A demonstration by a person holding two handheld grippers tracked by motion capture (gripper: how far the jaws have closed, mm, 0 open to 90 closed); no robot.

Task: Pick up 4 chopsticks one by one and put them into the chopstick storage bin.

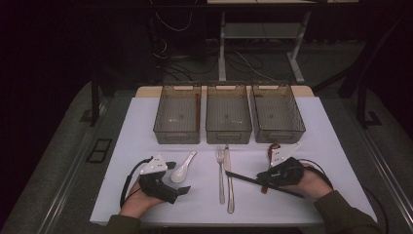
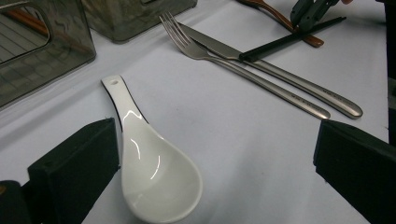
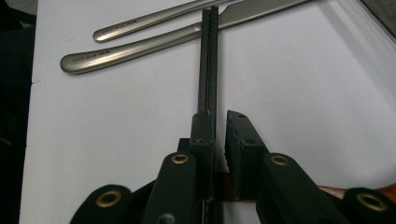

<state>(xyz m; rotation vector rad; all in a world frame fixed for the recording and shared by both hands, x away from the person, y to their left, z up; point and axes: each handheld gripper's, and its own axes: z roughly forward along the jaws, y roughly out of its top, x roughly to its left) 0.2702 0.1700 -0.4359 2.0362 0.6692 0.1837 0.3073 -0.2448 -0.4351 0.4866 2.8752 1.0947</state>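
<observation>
A pair of black chopsticks (image 1: 280, 189) lies slanted on the white mat, its far end resting across the knife (image 1: 229, 183). My right gripper (image 1: 261, 179) is shut on the chopsticks (image 3: 208, 70), which run out between its two jaws (image 3: 218, 122). A brown wooden spoon (image 1: 269, 155) lies under that gripper. My left gripper (image 1: 178, 178) stands open, with the bowl of a white ceramic spoon (image 2: 154, 172) between its wide-apart jaws (image 2: 215, 128), untouched. A fork (image 1: 221, 170) lies beside the knife.
Three translucent grey bins (image 1: 178, 132) (image 1: 228, 132) (image 1: 280, 132) stand in a row at the back of the mat (image 1: 316, 141). The left bin holds a brown stick (image 1: 197, 109). Bare mat lies between the spoon and the fork.
</observation>
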